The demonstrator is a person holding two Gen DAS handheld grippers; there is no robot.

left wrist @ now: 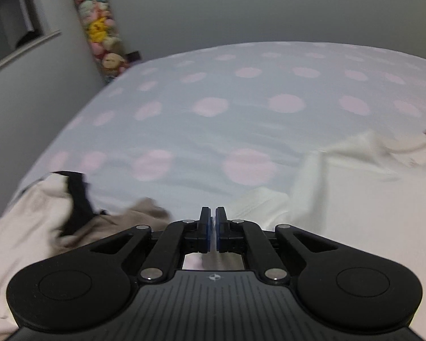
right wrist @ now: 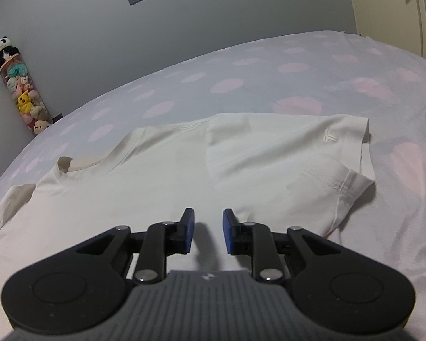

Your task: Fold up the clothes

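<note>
Mid-fold, I reckon. White T-shirt [right wrist: 162, 176] spread on bed ahead of right gripper [right wrist: 208, 228], jaws apart, hovering over fabric. Left gripper [left wrist: 213, 226] pinched together on shirt's near edge [left wrist: 258, 201]. Next: right needs its own edge grip.

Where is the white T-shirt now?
In the right wrist view, the white T-shirt lies spread on the dotted bedsheet, directly ahead of the open right gripper.
</note>
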